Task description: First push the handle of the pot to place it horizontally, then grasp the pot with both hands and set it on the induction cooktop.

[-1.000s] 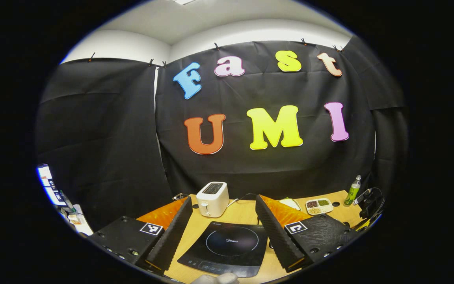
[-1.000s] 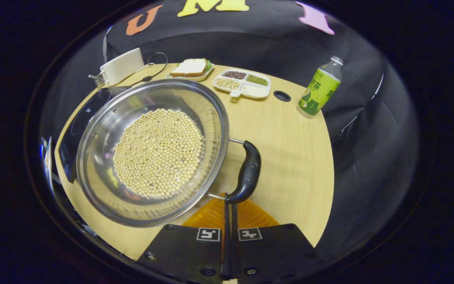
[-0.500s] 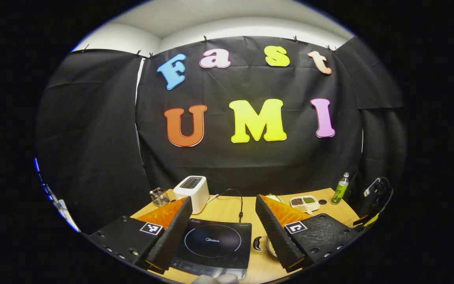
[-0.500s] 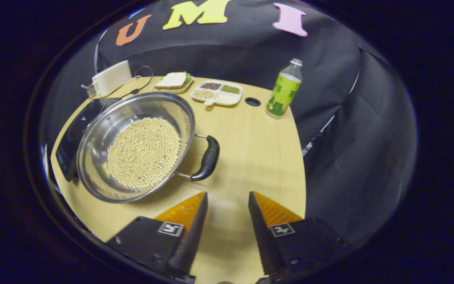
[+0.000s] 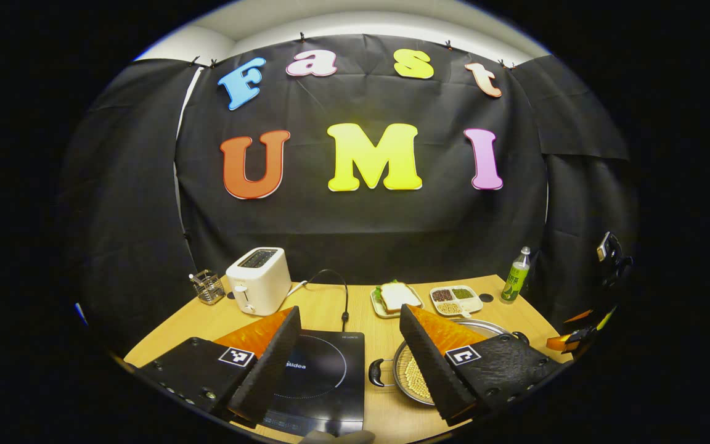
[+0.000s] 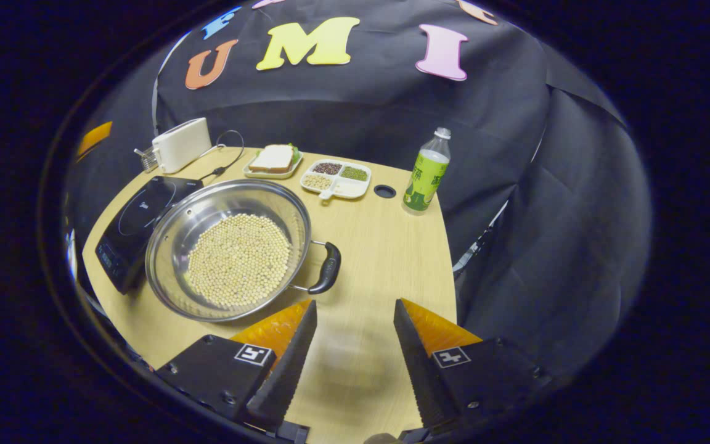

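Tabletop [image 6: 392, 246] of pale wood carries everything, and the steel pot [image 6: 207, 213] serves as the landmark. Pot sits flat on the wood, its bottom covered with pale round beans [image 6: 239, 259], one black handle [image 6: 329, 275] sticking out level on the side nearest the right gripper [image 6: 350, 345]. Induction cooktop [image 6: 139, 231] lies just beside the pot on the opposite side from that handle, its dark edge partly hidden behind the pot rim. Beyond the pot, toward the wall, stand a white toaster [image 6: 181, 145], a plate with a sandwich [image 6: 272, 159] and a divided dish of grains [image 6: 338, 177]; a green bottle [image 6: 426, 174] stands farther off past the handle side. Right gripper hovers short of the pot's handle with its fingers spread wide and nothing between them. In the left gripper view, the left gripper [image 5: 350, 351] is likewise spread apart and empty, its fingers framing the cooktop [image 5: 324, 376] and the pot's other handle [image 5: 377, 373], with the pot [image 5: 407, 373] partly behind one finger.
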`<act>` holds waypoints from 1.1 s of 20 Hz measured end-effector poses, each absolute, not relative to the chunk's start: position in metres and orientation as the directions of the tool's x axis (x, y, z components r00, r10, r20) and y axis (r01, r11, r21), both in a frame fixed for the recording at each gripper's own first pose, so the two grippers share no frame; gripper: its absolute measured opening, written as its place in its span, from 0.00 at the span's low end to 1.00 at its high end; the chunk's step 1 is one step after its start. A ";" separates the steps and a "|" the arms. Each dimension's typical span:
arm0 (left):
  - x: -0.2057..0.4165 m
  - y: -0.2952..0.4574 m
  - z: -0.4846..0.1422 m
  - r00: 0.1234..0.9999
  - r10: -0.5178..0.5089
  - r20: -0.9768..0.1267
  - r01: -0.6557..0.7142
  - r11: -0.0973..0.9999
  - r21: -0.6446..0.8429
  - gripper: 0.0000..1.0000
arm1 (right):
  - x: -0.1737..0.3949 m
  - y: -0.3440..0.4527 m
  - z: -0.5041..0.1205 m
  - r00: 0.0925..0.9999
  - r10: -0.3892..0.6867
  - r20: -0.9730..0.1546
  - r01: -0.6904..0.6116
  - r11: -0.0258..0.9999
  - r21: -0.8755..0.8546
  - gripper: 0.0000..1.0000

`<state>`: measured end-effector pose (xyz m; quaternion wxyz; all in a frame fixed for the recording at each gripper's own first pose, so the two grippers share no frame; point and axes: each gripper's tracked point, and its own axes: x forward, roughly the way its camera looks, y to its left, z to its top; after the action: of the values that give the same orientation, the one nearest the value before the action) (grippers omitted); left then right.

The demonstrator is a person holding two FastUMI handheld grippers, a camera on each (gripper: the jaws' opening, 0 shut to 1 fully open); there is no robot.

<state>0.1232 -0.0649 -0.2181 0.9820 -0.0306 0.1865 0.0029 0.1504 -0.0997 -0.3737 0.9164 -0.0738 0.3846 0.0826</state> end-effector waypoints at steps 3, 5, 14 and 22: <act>0.126 -0.079 -0.244 0.913 -0.037 -0.407 0.000 0.996 -0.090 0.97 | 0.153 -0.087 -0.378 0.681 0.121 -0.722 -0.206 0.978 -0.030 0.81; 0.128 -0.086 -0.262 0.898 -0.051 -0.437 0.005 0.994 -0.107 0.97 | 0.159 -0.081 -0.383 0.674 0.133 -0.726 -0.202 0.979 -0.008 0.81; 0.133 -0.119 -0.350 0.796 -0.099 -0.597 -0.004 0.985 -0.170 0.96 | 0.194 -0.049 -0.395 0.655 0.182 -0.733 -0.225 0.974 0.042 0.80; 0.138 -0.140 -0.394 0.726 -0.132 -0.675 0.009 0.983 -0.182 0.96 | 0.212 -0.044 -0.423 0.607 0.170 -0.776 -0.223 0.974 0.039 0.80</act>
<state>0.1383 -0.1401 -0.3944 0.9252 -0.0833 0.3684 -0.0379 0.2123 -0.0443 -0.4230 0.8958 -0.0306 0.4297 0.1098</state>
